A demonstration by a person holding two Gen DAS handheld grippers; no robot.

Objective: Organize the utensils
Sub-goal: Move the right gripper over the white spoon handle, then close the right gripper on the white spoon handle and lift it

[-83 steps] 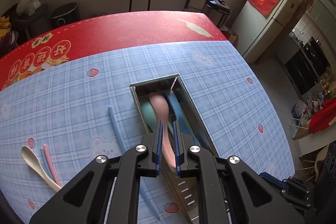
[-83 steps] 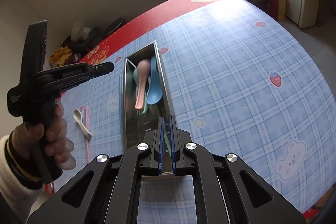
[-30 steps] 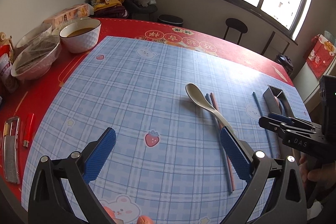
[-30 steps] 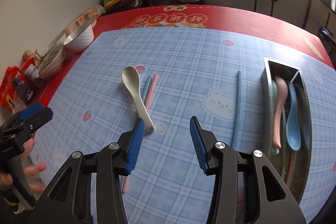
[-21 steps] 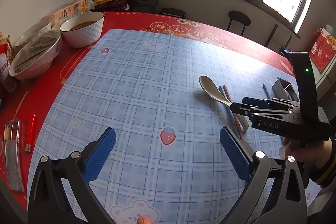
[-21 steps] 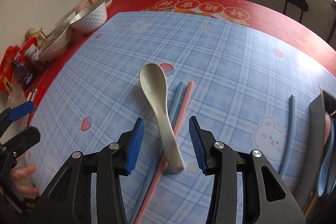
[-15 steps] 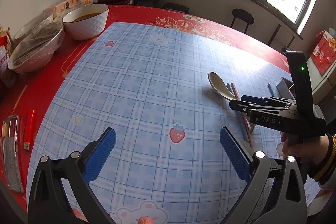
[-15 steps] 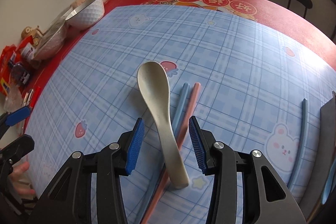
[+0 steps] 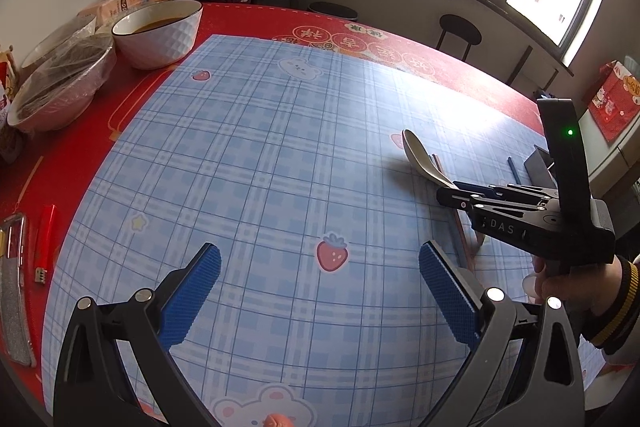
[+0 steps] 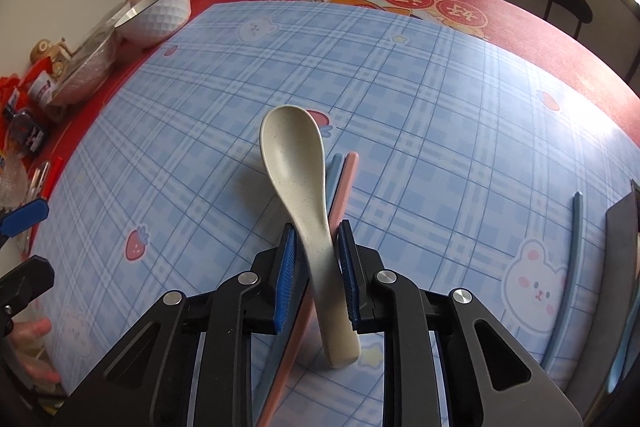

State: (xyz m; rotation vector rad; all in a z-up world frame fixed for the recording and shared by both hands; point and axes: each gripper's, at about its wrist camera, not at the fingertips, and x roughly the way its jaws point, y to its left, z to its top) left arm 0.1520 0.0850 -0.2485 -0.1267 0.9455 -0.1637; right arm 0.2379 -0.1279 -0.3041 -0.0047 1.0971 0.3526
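A cream spoon (image 10: 294, 171) lies on the blue checked mat, bowl pointing away. My right gripper (image 10: 315, 243) has closed around its handle, with the blue pads against both sides. A pink chopstick (image 10: 344, 183) and a blue chopstick (image 10: 334, 171) lie just right of the spoon. Another blue chopstick (image 10: 570, 267) lies further right, beside the metal utensil tray (image 10: 620, 227) at the frame edge. My left gripper (image 9: 320, 279) is wide open and empty above the mat. The left wrist view shows the spoon (image 9: 422, 157) and the right gripper (image 9: 448, 193) on it.
A white bowl of soup (image 9: 158, 31), a covered bowl (image 9: 60, 87) and snack packets stand on the red cloth at the far left. A red lighter (image 9: 44, 239) and a metal item lie near the left edge. A stool (image 9: 458, 33) stands beyond the table.
My right gripper has moved forward over the cream spoon and its jaws have closed in on the handle. My left gripper has stayed wide open, drifting slightly.
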